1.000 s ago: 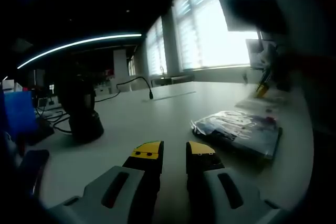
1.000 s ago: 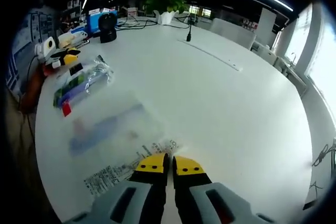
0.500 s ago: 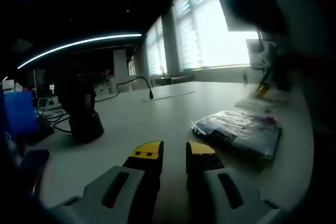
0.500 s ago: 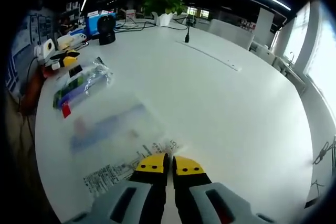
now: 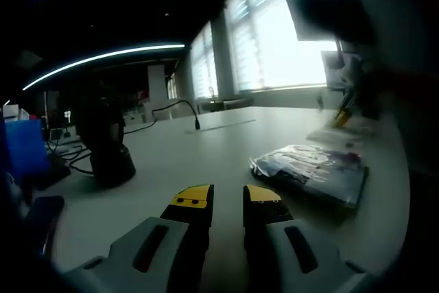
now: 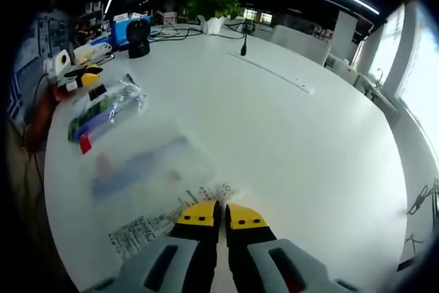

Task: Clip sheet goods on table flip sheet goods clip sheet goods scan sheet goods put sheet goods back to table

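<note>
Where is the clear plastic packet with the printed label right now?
In the right gripper view, the clear plastic packet with the printed label lies on the white table, its near edge pinched in the right gripper, with the colourful packet beyond it.

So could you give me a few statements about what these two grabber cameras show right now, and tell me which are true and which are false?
1. The right gripper has its jaws pressed together on the edge of a clear plastic packet. True.
2. The left gripper is clamped on a packet. False: its jaws stand apart with nothing between them.
3. The table is white. True.
4. A second packet with colourful contents lies on the table beyond the held one. True.
5. In the left gripper view, the wrapped packet lies between the jaws. False: it lies off to the right, untouched.
</note>
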### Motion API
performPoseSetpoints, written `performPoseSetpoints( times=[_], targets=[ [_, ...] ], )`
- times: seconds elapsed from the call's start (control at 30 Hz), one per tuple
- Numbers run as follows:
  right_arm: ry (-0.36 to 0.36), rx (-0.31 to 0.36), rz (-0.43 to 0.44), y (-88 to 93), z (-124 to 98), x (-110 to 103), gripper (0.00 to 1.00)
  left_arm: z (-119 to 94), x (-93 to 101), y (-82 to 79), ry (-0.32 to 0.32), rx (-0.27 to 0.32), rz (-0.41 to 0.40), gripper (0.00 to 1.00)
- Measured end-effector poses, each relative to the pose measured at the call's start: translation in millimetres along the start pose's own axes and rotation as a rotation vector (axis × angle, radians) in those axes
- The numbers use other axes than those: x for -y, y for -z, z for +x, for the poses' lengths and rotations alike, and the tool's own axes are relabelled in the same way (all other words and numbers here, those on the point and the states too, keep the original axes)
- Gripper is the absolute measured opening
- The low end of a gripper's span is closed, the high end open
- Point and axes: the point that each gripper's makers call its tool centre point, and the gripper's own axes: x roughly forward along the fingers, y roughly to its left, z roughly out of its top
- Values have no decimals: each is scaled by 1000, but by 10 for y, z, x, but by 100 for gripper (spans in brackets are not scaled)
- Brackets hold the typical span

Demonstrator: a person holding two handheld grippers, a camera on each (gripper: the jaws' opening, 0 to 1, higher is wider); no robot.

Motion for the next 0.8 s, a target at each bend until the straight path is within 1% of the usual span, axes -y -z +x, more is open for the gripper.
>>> performPoseSetpoints(
  times=[0.23, 0.37, 0.63, 0.8],
  targets=[
    [23, -2, 3, -3, -6, -3, 0, -1, -1, -1, 0, 0, -1, 10],
    [39, -22, -13, -14, -1, -2, 0, -1, -2, 0, 0, 0, -1, 10],
    [45, -41, 15, -3, -11, 16, 0, -2, -4, 3, 0, 0, -1, 10],
    [61, -37, 14, -47, -85, 16, 0, -5, -4, 2, 0, 1, -2, 10]
  ],
)
